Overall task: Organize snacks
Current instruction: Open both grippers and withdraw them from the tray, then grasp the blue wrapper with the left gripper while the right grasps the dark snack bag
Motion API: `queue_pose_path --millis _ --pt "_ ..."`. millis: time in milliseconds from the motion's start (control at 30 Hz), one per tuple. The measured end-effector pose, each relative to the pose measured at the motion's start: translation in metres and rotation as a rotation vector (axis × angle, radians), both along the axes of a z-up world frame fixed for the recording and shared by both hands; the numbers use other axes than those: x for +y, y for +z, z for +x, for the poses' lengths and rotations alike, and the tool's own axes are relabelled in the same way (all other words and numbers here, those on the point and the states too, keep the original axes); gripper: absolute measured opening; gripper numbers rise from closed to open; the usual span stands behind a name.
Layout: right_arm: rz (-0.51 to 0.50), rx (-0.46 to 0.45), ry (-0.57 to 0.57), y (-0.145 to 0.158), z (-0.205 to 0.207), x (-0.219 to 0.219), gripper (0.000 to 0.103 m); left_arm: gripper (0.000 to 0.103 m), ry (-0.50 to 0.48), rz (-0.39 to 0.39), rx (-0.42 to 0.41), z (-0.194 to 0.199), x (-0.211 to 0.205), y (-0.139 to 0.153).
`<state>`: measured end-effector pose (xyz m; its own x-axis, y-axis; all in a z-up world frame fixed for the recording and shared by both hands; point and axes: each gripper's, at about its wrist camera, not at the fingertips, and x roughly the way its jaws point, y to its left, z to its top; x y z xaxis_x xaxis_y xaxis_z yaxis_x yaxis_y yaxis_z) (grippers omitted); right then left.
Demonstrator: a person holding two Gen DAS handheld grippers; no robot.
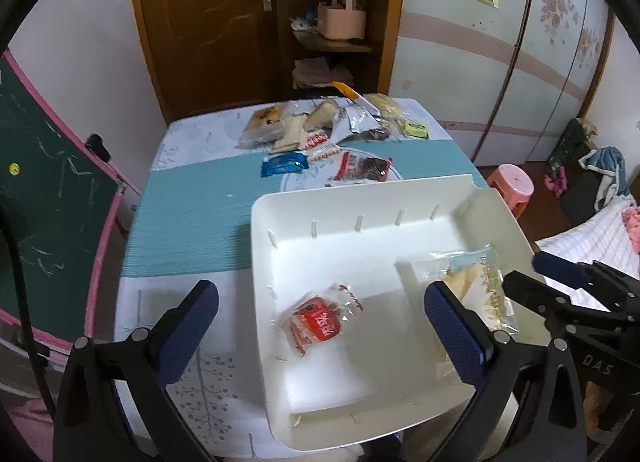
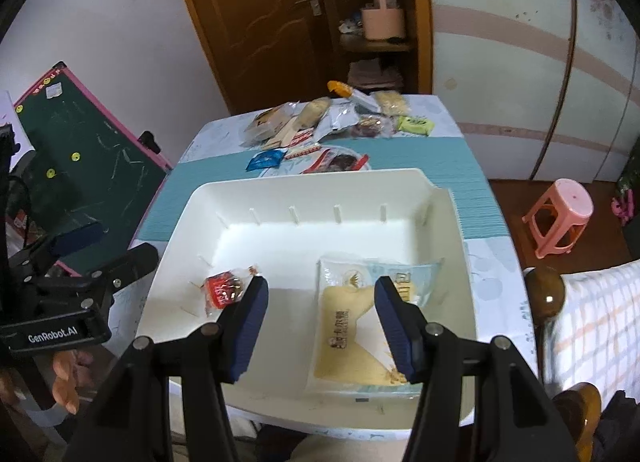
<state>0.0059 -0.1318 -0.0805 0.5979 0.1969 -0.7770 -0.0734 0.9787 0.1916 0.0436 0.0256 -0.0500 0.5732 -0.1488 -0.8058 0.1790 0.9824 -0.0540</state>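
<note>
Bedroom table (image 2: 472, 182): our white tray (image 2: 280, 186) holds just two snacks, a red packet (image 2: 224, 290) at nine o'clock and a pale packet (image 2: 352, 322) at three. Most snacks (image 2: 320, 122) wait at twelve. Left gripper (image 1: 320, 326) and right gripper (image 2: 320, 322) hover spread, empty.

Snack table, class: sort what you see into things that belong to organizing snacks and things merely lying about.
Belongs to the job:
white tray
red snack packet
large pale snack packet
loose snack pile

Just lying about:
pink stool
chalkboard
pink basket
</note>
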Motion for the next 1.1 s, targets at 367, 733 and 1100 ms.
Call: queue_pose_path --millis 367,733,1100 --pt "-0.007 0.045 0.016 -0.001 0.035 -0.002 0.056 0.102 0.008 0.046 0.005 0.04 0.015 0.005" --pt "-0.113 -0.045 0.041 0.045 0.087 -0.007 0.056 0.102 0.07 0.136 -0.116 0.104 0.052 0.06" --pt "-0.192 -0.171 0.092 0.126 0.177 -0.002 0.056 0.102 -0.03 0.293 -0.248 0.187 0.029 0.12"
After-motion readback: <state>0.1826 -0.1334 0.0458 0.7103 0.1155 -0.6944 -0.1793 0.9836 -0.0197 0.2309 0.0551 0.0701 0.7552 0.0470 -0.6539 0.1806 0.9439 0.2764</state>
